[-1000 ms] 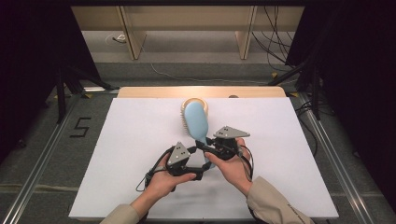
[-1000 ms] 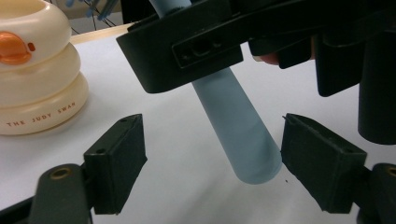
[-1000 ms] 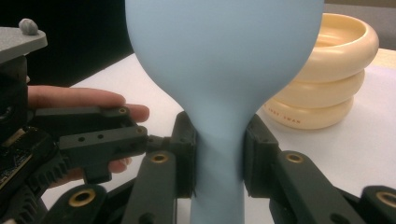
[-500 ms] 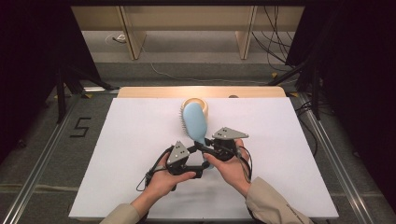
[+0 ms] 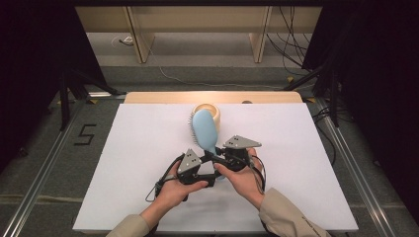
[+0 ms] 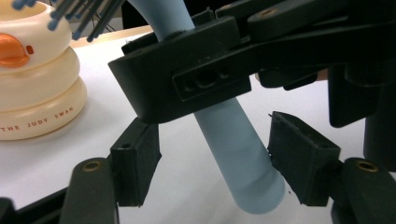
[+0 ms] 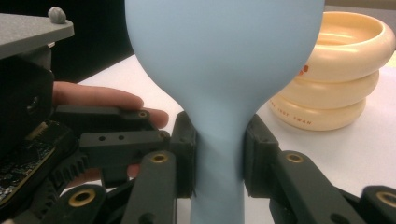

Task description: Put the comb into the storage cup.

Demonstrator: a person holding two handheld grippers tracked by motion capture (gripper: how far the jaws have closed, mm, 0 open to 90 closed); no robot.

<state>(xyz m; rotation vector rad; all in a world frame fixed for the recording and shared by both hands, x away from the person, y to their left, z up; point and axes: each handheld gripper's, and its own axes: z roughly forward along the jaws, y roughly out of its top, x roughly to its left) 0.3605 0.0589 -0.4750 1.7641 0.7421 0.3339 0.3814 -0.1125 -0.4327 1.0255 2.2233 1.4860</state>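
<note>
Our right tongs (image 7: 218,156) pinch the blue hairbrush (image 7: 224,70) at its neck; our left tongs (image 6: 212,163), just closing, straddle the handle untouched. We should centre them before squeezing.

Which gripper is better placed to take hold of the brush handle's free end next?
Left. The left gripper already straddles the blue hairbrush handle's lower end, jaws closing but not yet touching. The right gripper is shut on the neck.

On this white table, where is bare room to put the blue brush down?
The white table is bare on its left, between the cream ring-shaped holder and the left edge, and on its right beyond the right claw. It is crowded in the middle, around the blue brush and the left claw.
</note>
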